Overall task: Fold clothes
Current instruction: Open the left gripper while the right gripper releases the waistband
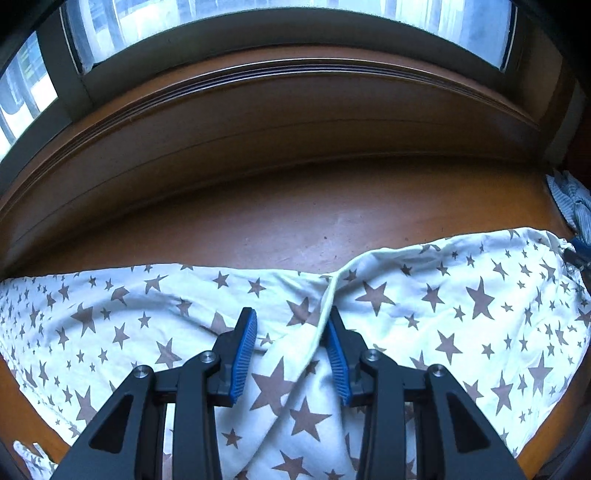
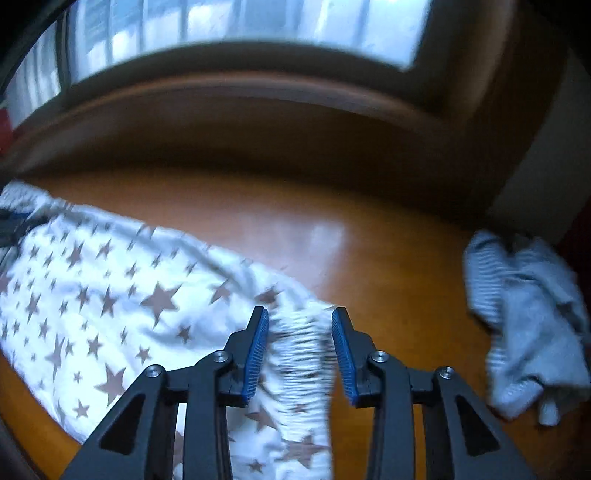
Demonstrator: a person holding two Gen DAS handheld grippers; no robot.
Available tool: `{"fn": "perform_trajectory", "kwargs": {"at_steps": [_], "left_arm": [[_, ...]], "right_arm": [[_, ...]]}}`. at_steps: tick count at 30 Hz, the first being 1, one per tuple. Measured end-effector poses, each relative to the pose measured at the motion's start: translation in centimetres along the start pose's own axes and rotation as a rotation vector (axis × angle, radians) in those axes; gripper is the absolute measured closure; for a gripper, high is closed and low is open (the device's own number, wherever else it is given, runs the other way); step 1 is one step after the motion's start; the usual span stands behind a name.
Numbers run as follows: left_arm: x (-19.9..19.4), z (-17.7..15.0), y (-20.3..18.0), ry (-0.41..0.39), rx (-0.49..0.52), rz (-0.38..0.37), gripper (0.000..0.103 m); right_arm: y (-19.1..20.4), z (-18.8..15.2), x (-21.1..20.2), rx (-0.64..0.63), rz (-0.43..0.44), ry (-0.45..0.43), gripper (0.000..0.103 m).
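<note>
A white garment with brown stars (image 1: pixel 461 306) lies spread across the wooden table (image 1: pixel 295 221). My left gripper (image 1: pixel 291 325) is open just above it, its blue pads (image 1: pixel 245 354) on either side of a raised fold and hem (image 1: pixel 327 306). In the blurred right wrist view the same star garment (image 2: pixel 110 295) stretches to the left, and its gathered elastic waistband (image 2: pixel 303 350) lies between the fingers of my right gripper (image 2: pixel 300 325), which is open. The right edge of the waistband runs close to the right pad (image 2: pixel 345 362).
A crumpled grey striped garment (image 2: pixel 524 332) lies on the table right of my right gripper; its edge (image 1: pixel 570 199) shows at far right in the left wrist view. A wooden sill (image 1: pixel 295 122) and window (image 1: pixel 295 22) rise behind the table. Bare tabletop (image 2: pixel 369 251) lies beyond the star garment.
</note>
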State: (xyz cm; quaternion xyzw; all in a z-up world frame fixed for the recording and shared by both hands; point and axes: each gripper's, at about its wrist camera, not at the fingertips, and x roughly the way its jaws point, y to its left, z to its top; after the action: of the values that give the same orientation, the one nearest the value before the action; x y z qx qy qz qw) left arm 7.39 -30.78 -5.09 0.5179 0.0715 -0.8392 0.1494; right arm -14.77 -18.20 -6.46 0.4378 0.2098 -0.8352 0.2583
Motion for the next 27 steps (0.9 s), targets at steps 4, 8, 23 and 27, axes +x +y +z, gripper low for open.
{"fn": "perform_trajectory", "kwargs": {"at_steps": [4,8,23,27], "left_arm": [[2.6,6.8,1.1,-0.009,-0.008,0.003,0.069],[3.1,8.2,1.3,-0.02,-0.009,0.018,0.069],[0.5,7.4,0.5,-0.043,-0.024,0.054,0.052],[-0.9,4.9,2.1,-0.047,-0.093,0.096,0.048]], "right_arm": [[-0.5,-1.2,-1.1,0.013,-0.037,-0.073,0.083],[-2.1,-1.2,-2.0,0.097,-0.023,-0.097,0.083],[1.4,-3.2,-4.5,0.055,-0.14,-0.157,0.055],[3.2,-4.0,-6.2,0.072,-0.003,-0.189,0.052]]}}
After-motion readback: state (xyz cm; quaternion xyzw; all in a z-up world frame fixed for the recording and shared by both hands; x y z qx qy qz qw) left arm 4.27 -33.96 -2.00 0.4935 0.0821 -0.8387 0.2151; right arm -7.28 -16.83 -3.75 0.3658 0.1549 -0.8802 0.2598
